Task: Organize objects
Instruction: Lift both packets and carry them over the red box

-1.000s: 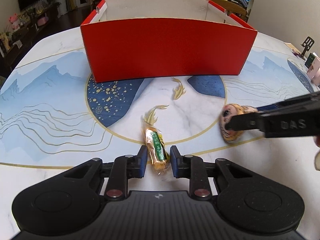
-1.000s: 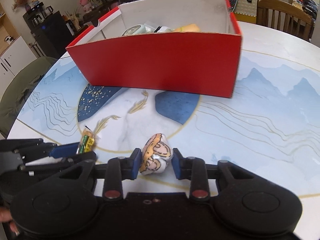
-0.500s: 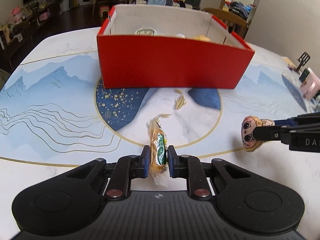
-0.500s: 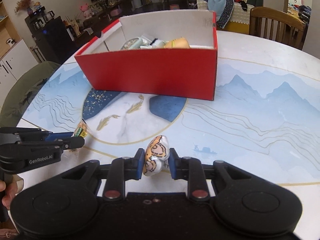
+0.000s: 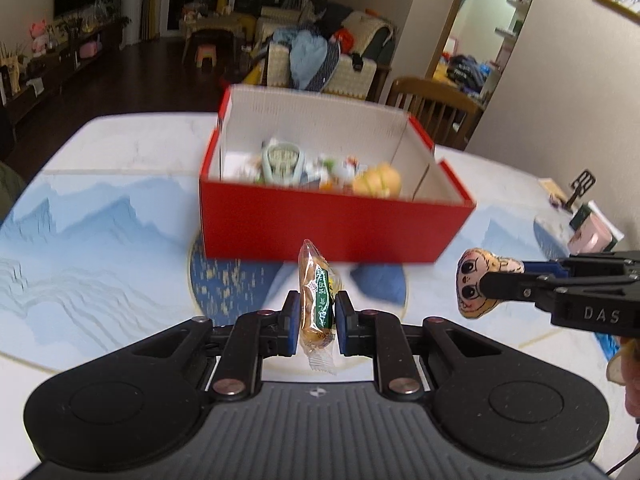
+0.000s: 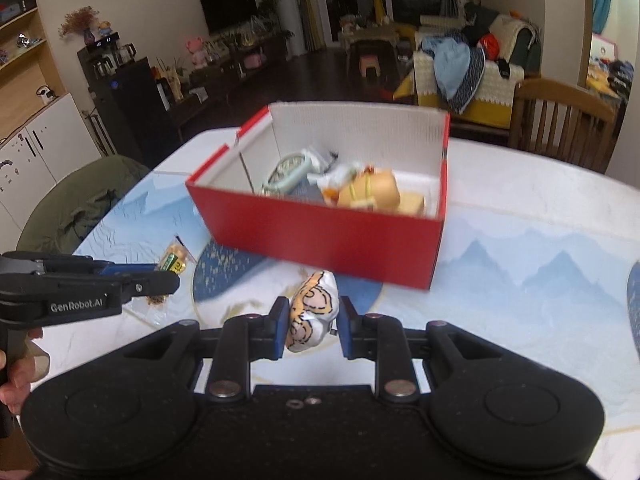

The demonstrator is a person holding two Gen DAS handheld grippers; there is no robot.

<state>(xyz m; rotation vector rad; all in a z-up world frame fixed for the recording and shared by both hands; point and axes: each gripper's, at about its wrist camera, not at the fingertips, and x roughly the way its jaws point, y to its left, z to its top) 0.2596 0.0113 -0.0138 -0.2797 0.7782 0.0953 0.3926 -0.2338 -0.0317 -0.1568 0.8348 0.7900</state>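
My left gripper [image 5: 317, 322] is shut on a wrapped snack bar [image 5: 316, 300] with a green label, held upright above the table. In the right wrist view the same snack bar [image 6: 174, 261] shows at the left gripper's [image 6: 162, 276] tip. My right gripper [image 6: 312, 322] is shut on a small cartoon-face plush [image 6: 312, 312], which also appears in the left wrist view as the plush [image 5: 476, 284] at the right gripper's [image 5: 490, 278] tip. Ahead of both stands an open red box [image 5: 332, 228], the same red box [image 6: 320, 232], holding several toys and packets.
The round table [image 5: 100, 220] carries a blue mountain print. Small items [image 5: 588, 228] sit at its right edge. A wooden chair [image 6: 560, 120] stands behind the table; a green-covered chair [image 6: 80, 204] stands at the left. A person's hand [image 6: 16, 376] grips the left tool.
Both grippers closed on their objects and lifted them off the table. The box now sits lower in view, so its contents show.
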